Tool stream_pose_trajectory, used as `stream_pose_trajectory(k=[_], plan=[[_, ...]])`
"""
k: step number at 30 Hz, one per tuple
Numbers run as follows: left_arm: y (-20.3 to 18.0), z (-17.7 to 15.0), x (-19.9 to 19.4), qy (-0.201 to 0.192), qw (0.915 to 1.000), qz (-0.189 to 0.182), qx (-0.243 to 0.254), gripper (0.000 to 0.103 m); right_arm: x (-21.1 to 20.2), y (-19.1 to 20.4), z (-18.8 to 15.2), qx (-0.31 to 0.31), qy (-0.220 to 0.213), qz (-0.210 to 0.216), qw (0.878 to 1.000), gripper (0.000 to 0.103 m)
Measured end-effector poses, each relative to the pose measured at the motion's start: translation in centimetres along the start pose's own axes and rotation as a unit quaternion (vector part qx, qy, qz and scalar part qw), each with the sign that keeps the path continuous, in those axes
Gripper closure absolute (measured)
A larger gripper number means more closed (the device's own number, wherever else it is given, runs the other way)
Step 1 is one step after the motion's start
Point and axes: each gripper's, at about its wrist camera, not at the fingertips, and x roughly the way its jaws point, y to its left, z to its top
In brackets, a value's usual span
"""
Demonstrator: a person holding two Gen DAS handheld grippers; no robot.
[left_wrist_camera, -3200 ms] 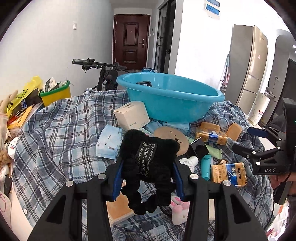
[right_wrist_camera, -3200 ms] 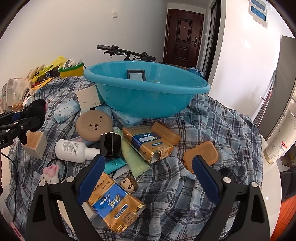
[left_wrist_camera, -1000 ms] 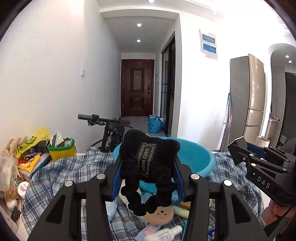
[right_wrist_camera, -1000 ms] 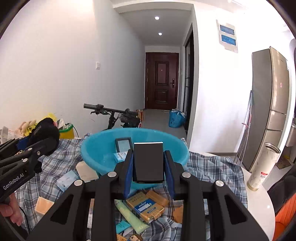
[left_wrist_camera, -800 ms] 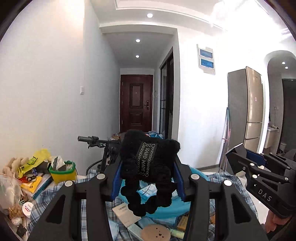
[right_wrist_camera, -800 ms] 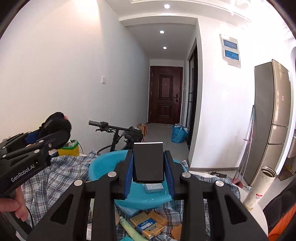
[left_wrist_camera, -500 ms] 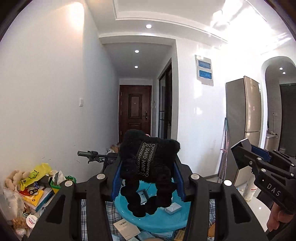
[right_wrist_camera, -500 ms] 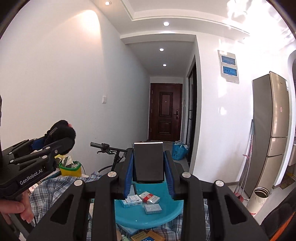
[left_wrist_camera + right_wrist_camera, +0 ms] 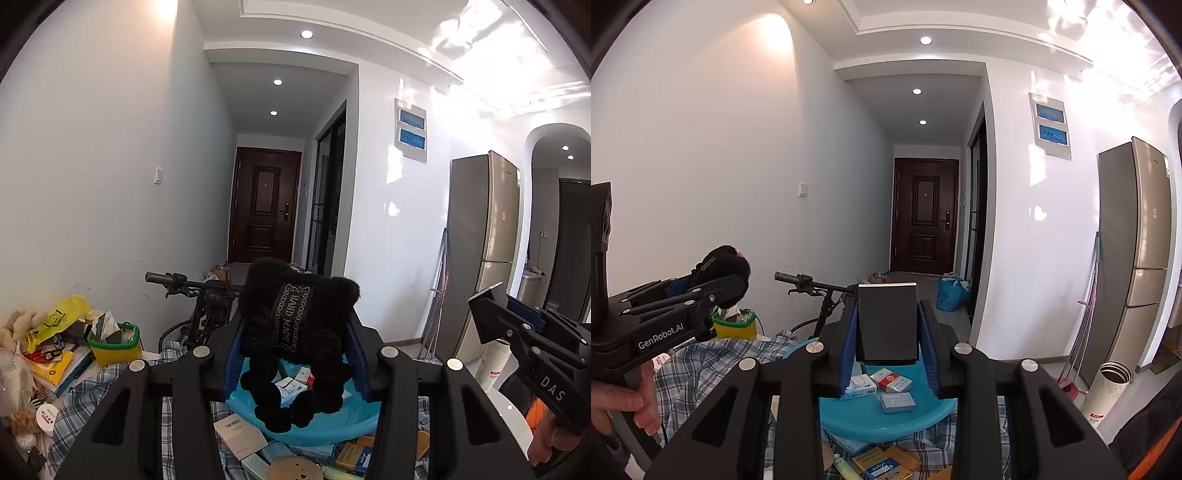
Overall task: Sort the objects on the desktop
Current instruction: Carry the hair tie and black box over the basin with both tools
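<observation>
My left gripper (image 9: 295, 347) is shut on a black fuzzy plush piece (image 9: 295, 332) with a "HAND MADE" label, held high above the blue basin (image 9: 325, 424). My right gripper (image 9: 888, 328) is shut on a flat black box (image 9: 887, 325), also held up over the blue basin (image 9: 886, 417), which holds several small cartons (image 9: 886, 387). Each gripper shows in the other's view: the right gripper (image 9: 480, 310) at the right edge, the left gripper (image 9: 713, 288) at the left with a hand (image 9: 620, 402) on its handle.
The checked cloth (image 9: 701, 365) covers the table, with gold packets (image 9: 882, 465), a white box (image 9: 240, 435) and a tan disc (image 9: 293, 469) near the basin. A yellow-green tub (image 9: 114, 343), a bicycle handlebar (image 9: 177, 280), a fridge (image 9: 1134, 258) and a steel cylinder (image 9: 1108, 391) stand around.
Both grippers have risen with their loads; the basin and table clutter have dropped toward the bottom of both views. The right gripper, open 3.2 s ago, now holds the black box.
</observation>
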Motion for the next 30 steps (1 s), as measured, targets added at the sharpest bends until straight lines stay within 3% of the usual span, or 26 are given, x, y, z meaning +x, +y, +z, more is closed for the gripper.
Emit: stream_pose_trajectory(k=[5,8,11,15,24,28,30], plan=[[-0.1,-0.2,0.9,-0.008,0.9999,-0.013,0.003,0.053,1.1,-0.3,-0.5,0.001,0.003,-0.007,1.000,0.073],[-0.9,-0.5,1.9,-0.021,0.9995,-0.002,0.022,0.053,2.6,-0.4,-0.6,-0.002,0.004,-0.007,1.000,0.073],[-0.8,-0.3,4.4,-0.013,0.9997,-0.011,0.015,0.053,4.2,-0.7,-0.5,0.001,0.007,-0.006,1.000,0.073],[-1.0,-0.3,8.7,-0.021,0.9989,0.011,0.040,0.053,6.9,-0.8,0.1,-0.012,0.002,-0.020,1.000,0.073],[1.5,0.5,20.3,0.034,0.9990,0.030,-0.001,0.053,15.5,-0.9,0.2,-0.055,0.041,-0.059,0.996,0.073],[2.5,1.5,23.4,0.043,0.9981,0.043,-0.014,0.053,19.2,-1.8,-0.1,-0.035,0.071,-0.068,0.995,0.073],[2.9,2.0,24.6,0.055,0.9980,0.027,-0.014,0.053,20.6,-2.5,0.0,-0.025,0.079,-0.082,0.993,0.073]])
